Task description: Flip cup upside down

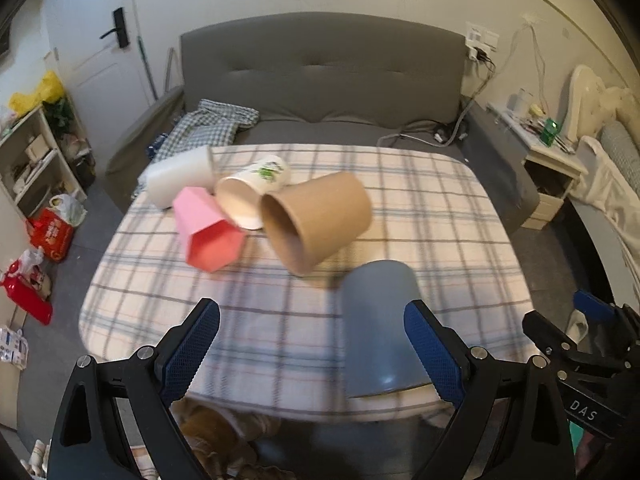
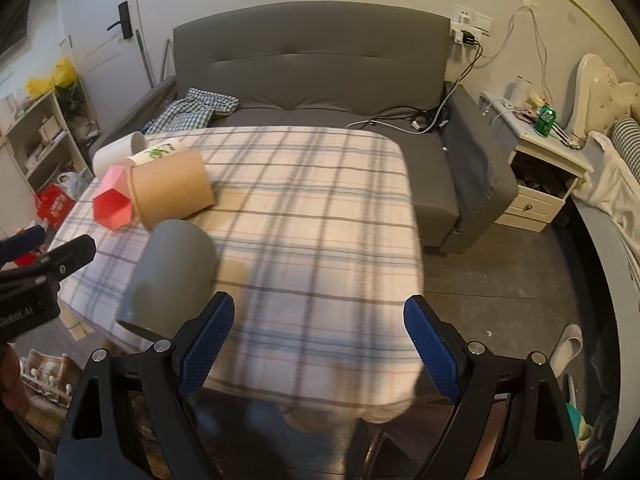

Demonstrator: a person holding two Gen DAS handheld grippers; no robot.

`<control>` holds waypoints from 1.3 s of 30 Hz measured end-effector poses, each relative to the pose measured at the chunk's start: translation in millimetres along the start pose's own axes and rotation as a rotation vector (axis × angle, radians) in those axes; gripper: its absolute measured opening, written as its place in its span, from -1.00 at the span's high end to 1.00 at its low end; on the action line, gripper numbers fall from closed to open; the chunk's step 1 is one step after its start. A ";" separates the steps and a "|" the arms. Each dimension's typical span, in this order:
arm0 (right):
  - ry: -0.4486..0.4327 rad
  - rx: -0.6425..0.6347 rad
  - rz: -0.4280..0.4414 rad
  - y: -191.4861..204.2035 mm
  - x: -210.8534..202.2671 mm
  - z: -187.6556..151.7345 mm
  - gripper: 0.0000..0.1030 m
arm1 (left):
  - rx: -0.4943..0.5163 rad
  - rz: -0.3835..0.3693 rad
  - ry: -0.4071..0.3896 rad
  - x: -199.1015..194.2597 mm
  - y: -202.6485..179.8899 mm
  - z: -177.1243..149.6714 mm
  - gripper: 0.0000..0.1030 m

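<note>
- In the left wrist view the blue-grey cup (image 1: pixel 378 328) lies on its side in the lower right of the frame, on the near part of the plaid tablecloth (image 1: pixel 420 208). Its rim end points toward the camera, beside the inner face of the left gripper (image 1: pixel 312 344)'s right finger; I cannot tell whether they touch.
- The left gripper's jaws are spread wide and hold nothing.
- In the right wrist view the same cup (image 2: pixel 172 276) sits at lower left, just outside the right gripper (image 2: pixel 320 332)'s left finger and not between the jaws, which are also spread wide and bare.
- The cup is a plain, smooth, matte cylinder that widens slightly toward its rim, and is blurred in both views.
- Both grippers have black frames with blue pads (image 1: pixel 196 344) carrying a fine grid texture.
- Farther up the cloth, at centre left of the left view, four more containers lie tipped over in a cluster: a brown kraft-paper tub (image 1: pixel 320 224), a pink hexagonal cup (image 1: pixel 206 232), a white paper cup with a green print (image 1: pixel 256 192) and a white cup (image 1: pixel 180 180).
- The cloth is soft woven fabric in cream with grey and pink checks.
- Behind it stands a grey upholstered sofa (image 1: pixel 320 68).
</note>
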State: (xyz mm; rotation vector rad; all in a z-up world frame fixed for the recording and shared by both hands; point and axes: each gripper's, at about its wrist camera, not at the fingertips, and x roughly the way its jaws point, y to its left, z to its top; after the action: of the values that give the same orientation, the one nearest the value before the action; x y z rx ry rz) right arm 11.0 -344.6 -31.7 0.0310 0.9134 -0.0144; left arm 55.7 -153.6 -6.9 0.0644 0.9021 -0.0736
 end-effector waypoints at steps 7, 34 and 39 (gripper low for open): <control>0.021 0.024 -0.050 -16.8 10.7 4.2 -0.69 | 0.084 0.007 0.092 35.9 -24.7 12.6 -0.87; 0.069 -0.047 -0.171 -10.6 36.4 10.7 -0.69 | 0.104 -0.204 0.343 104.5 -41.5 27.0 -0.44; 0.064 -0.053 -0.159 -5.9 34.1 8.8 -0.69 | 0.085 -0.197 0.311 95.3 -33.2 33.0 -0.44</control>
State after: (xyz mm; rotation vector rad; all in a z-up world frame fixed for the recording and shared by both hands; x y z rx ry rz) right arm 38.6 -350.8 -53.5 -0.0910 0.9784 -0.1375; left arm 137.4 -193.0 -62.2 0.0668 1.2146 -0.2916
